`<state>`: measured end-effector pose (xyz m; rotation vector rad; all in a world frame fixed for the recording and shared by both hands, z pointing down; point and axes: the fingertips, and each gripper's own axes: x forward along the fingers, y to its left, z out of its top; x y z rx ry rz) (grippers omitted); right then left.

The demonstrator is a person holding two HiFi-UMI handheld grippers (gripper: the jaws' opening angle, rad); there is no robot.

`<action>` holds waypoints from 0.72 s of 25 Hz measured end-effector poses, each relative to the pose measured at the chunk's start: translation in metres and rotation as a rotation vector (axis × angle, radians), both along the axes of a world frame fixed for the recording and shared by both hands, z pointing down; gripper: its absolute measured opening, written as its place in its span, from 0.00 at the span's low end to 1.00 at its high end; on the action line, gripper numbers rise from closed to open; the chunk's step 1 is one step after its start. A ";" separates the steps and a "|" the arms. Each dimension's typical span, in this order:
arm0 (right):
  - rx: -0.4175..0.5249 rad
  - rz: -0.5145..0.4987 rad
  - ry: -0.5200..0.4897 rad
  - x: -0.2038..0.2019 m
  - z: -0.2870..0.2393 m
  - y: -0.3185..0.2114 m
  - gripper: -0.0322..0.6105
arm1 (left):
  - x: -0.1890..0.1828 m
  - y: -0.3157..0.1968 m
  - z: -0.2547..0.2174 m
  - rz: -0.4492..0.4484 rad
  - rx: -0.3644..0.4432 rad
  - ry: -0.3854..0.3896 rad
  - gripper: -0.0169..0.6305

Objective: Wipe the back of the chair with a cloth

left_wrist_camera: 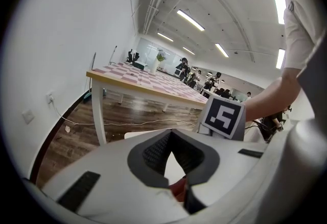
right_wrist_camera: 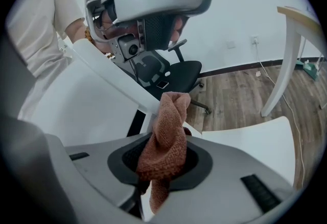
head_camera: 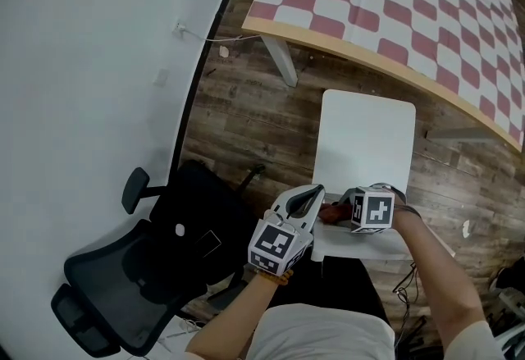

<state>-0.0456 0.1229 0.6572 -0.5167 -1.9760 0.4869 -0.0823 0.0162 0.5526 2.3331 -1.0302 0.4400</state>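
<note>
Pressing the cloth point(right_wrist_camera: 168, 116), bunched tight in the right gripper point(right_wrist_camera: 163, 164), flat on the white chair back point(right_wrist_camera: 97, 93) just ahead of its jaws, sweep sideways in overlapping strokes and hold the left gripper point(left_wrist_camera: 172, 141), closed on nothing just opposite, clear of the fabric.

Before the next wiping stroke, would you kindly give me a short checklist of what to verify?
1. Cloth held in right gripper: ok, its jaws are shut on it.
2. Cloth touching the chair back: cannot tell; its free end hangs right at the back's edge.
3. Left gripper free of the cloth: cannot tell; its jaw tips meet, but a red scrap shows low between them.
4. Both grippers at the chair back: ok.
5. Office chair out of the way: ok, apart on the left.
</note>
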 end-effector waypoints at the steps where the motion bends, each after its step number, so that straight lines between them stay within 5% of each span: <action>1: 0.003 -0.002 -0.003 0.000 -0.004 0.000 0.21 | -0.001 0.001 -0.003 0.000 0.004 -0.001 0.04; 18: 0.069 -0.023 -0.068 -0.001 -0.078 0.005 0.21 | -0.002 0.012 -0.056 0.014 0.060 -0.012 0.04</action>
